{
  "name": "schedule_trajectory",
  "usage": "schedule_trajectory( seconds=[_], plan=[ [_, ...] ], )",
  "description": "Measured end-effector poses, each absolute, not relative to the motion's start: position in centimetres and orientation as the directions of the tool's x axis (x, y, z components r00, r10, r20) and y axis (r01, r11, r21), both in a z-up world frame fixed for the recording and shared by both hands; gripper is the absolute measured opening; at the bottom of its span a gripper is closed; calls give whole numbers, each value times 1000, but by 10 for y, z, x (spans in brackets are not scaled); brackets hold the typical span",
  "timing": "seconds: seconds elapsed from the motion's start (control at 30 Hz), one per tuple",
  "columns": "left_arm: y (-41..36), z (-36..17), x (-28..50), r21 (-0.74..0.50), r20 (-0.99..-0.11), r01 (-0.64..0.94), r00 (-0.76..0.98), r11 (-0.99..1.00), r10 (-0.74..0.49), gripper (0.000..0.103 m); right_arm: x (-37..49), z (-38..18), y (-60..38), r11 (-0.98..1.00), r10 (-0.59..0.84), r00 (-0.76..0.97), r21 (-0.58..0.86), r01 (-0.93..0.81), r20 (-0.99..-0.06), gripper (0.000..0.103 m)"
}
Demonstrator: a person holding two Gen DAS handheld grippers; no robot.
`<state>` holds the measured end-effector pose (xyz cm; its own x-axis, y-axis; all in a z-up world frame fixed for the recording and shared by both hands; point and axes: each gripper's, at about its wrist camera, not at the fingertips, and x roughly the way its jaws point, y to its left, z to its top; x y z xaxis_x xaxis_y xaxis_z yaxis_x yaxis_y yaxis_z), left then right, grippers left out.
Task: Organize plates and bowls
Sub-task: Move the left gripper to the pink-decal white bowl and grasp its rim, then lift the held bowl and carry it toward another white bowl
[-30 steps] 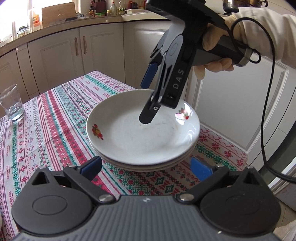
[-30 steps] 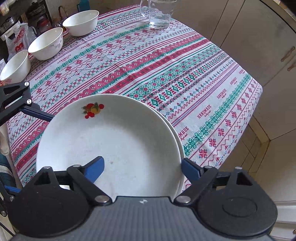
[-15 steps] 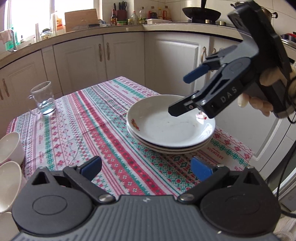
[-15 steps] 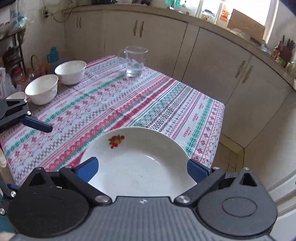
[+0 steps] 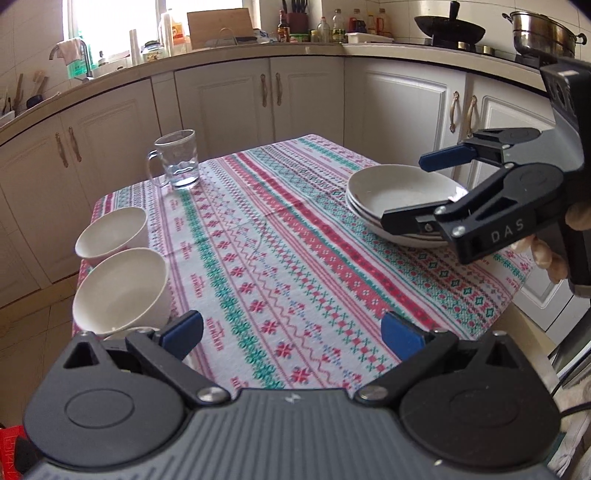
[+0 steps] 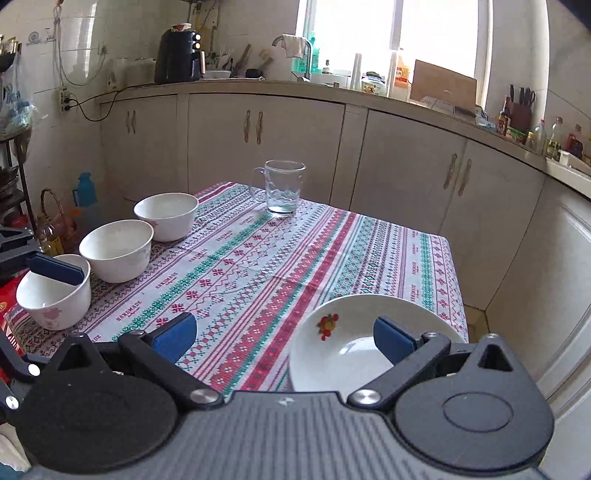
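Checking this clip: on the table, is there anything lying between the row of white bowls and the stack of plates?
No. Between the bowls and the stacked plates lies only bare patterned tablecloth; the right wrist view shows it best.

Glass mug (image 5: 177, 158) with handle, little water at bottom, stands upright near far edge of tabletop (image 5: 280, 266). Tabletop covered with cloth in red, green, white bands. Behind: cream cabinets (image 6: 255, 136) under curved kitchen counter (image 5: 303, 50). On counter: bottles (image 5: 332, 27), knife block (image 5: 295, 20), cardboard box (image 6: 443, 86), black wok (image 5: 448, 26), steel pot (image 5: 539, 35), black air fryer (image 6: 179, 57). Faucet (image 6: 295, 48) by bright window. Blue thermos (image 6: 84, 192) on floor at left.
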<state>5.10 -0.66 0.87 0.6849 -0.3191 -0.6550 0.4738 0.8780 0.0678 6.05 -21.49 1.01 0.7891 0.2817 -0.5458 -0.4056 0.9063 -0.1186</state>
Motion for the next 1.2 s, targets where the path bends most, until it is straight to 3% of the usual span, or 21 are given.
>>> schedule_trajectory(
  seconds=[0.33, 0.53, 0.7, 0.83, 1.0, 1.2],
  plan=[
    [77, 13, 50, 107, -689, 379, 694, 919, -206, 102, 48, -15, -128, 776, 440, 680, -131, -616, -587, 103],
    [121, 11, 72, 67, -697, 341, 688, 938, -200, 98, 39, -29, -78, 659, 509, 601, -171, -733, -616, 103],
    [144, -3, 97, -78, -737, 338, 614, 938, -282, 81, 40, -37, -49, 593, 544, 541, -163, -789, -641, 103],
    [149, -15, 107, -119, -758, 336, 577, 934, -304, 66, 43, -41, -36, 571, 555, 521, -159, -805, -648, 102],
    [150, -20, 115, -148, -765, 346, 554, 926, -329, 64, 47, -44, -27, 561, 551, 504, -152, -814, -665, 96],
    [151, -22, 120, -180, -770, 358, 529, 916, -358, 52, 55, -51, -23, 551, 549, 487, -143, -822, -679, 86]
  ],
)
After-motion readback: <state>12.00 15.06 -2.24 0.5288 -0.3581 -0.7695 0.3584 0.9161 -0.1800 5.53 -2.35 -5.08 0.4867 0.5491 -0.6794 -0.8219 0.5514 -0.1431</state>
